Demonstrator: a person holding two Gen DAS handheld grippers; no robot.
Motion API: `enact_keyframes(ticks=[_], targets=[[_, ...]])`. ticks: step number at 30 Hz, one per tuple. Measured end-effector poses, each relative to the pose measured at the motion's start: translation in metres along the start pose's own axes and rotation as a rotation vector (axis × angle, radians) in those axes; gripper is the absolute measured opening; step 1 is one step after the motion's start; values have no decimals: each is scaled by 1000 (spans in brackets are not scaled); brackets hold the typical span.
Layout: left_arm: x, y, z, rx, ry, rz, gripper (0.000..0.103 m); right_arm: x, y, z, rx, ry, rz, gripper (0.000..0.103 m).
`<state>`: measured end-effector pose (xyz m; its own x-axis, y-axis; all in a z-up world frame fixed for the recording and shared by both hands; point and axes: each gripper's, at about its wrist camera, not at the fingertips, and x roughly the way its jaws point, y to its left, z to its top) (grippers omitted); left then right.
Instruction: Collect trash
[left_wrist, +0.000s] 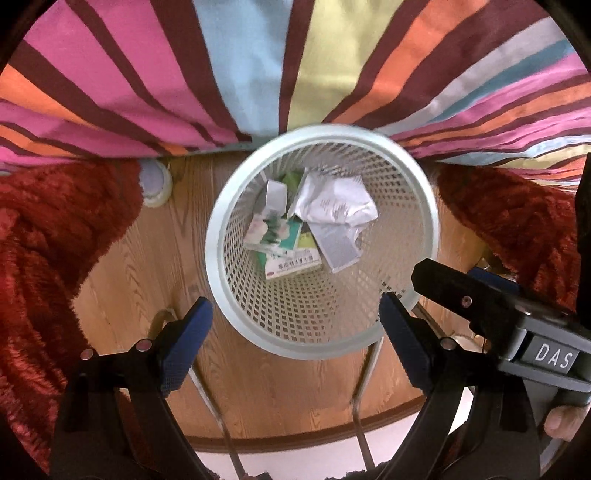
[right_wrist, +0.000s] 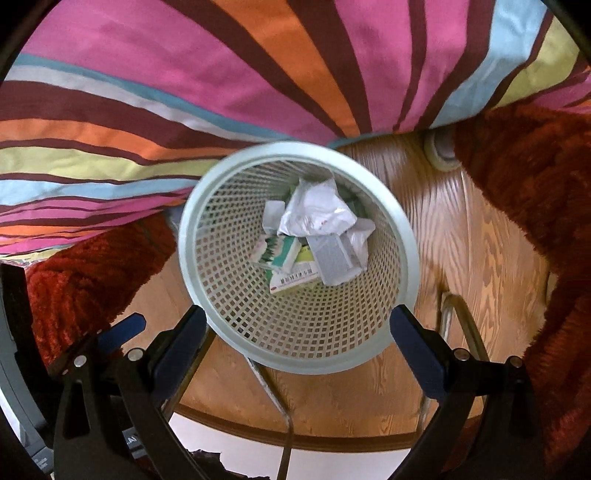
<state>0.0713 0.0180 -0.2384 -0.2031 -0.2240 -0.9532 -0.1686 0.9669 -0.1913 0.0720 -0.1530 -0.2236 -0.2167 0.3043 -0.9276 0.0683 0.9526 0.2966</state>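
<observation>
Both grippers hang over the white mesh wastebasket (left_wrist: 236, 236), which stands on the round wooden table (left_wrist: 140, 273) against the striped cloth (left_wrist: 236, 66), a red fuzzy blanket (left_wrist: 40, 236) on either side. The left gripper (left_wrist: 295, 328) has its blue pads spread wide with nothing between them, and the right gripper (right_wrist: 299, 332) is just as wide and empty. Down in the basket lie the trash: crumpled white paper (left_wrist: 332, 201), a grey sachet (left_wrist: 334, 251) and small medicine boxes (left_wrist: 284, 254).
</observation>
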Motion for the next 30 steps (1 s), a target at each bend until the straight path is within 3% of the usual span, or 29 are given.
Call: enact_keyframes(ticks=[15,30], targets=[[-63,-3,-19,55,-229,34,89,-79,16,-30,-118,-301,-12,95],[-139,-10,-41,74,-517,105,89,-158,31,-59,-228,-631,-27,95]])
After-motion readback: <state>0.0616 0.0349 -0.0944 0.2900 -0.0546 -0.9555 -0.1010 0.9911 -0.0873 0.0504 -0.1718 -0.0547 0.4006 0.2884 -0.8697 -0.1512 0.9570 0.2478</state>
